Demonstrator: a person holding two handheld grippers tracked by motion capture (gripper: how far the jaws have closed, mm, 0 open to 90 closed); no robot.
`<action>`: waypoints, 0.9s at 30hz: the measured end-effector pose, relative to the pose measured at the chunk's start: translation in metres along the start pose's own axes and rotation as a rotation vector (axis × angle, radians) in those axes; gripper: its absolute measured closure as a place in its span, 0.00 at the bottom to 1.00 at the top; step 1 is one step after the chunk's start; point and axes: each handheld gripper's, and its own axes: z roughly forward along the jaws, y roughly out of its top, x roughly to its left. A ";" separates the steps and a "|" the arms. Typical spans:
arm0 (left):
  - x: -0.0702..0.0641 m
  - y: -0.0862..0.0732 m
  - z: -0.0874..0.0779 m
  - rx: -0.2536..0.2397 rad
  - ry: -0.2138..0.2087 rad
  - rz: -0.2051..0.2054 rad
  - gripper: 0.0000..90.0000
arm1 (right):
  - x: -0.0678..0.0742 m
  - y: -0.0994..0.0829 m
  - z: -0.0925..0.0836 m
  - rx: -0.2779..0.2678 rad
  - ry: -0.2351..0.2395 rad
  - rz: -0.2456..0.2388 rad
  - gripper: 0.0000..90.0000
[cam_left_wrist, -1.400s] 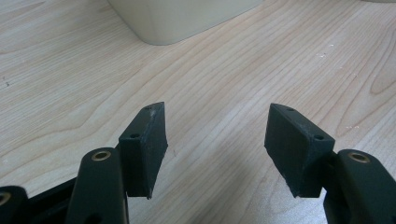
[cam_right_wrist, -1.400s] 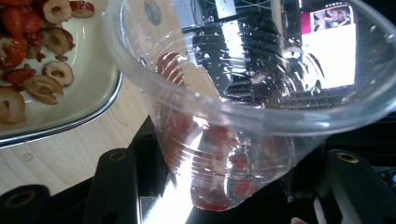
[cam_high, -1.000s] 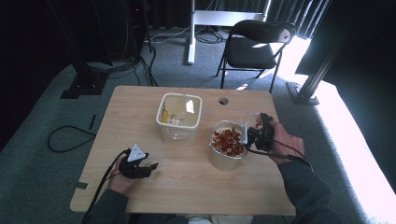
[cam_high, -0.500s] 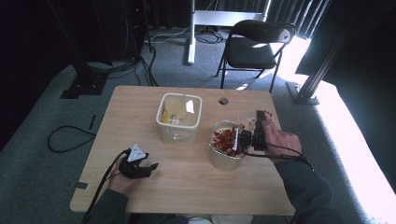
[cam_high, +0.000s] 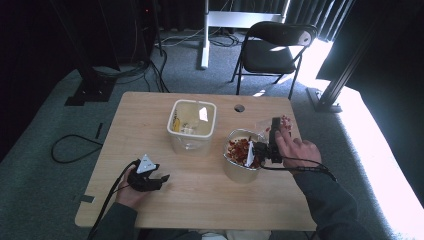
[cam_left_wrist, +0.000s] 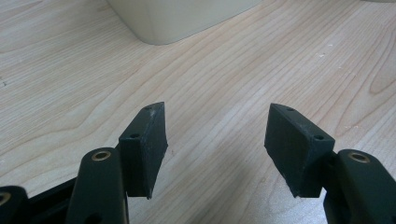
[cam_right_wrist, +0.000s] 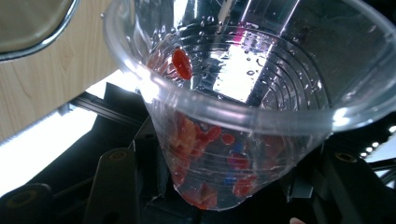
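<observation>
From above, the person's right gripper (cam_high: 264, 150) holds a clear plastic cup (cam_high: 272, 125) tipped on its side at the right of the wooden table (cam_high: 150, 120), its mouth turned toward a round glass bowl (cam_high: 235, 167) heaped with red pieces (cam_high: 240, 151). The cup lies just beside the bowl's far right rim; a few red bits show inside it. Behind and to the left of the bowl stands a square translucent container (cam_high: 192, 145) with something yellow in it. Near the front left corner the left gripper (cam_high: 162, 178) rests low by the tabletop, well apart from both vessels.

In the left gripper view, the left gripper (cam_left_wrist: 215, 144) has its jaws apart with bare tabletop (cam_left_wrist: 233, 70) between them, and the foot of the container (cam_left_wrist: 182, 18) stands farther off.

In the right gripper view, the right gripper (cam_right_wrist: 219, 186) has its jaws clamped on the cup (cam_right_wrist: 243, 116) low on its ribbed sides. Red pieces (cam_right_wrist: 205, 140) cling to the wet inner wall, and one sits near the rim. The bowl's edge (cam_right_wrist: 37, 32) shows at the upper left.
</observation>
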 end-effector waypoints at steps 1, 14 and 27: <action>0.000 0.000 0.000 0.000 0.000 0.001 0.44 | 0.000 0.001 0.000 0.002 -0.005 -0.013 0.50; 0.000 0.000 0.000 0.000 0.000 0.001 0.44 | -0.001 0.003 -0.001 -0.004 -0.029 -0.054 0.50; 0.000 0.000 0.000 0.001 -0.001 0.002 0.44 | -0.002 0.005 -0.001 -0.007 -0.035 -0.073 0.50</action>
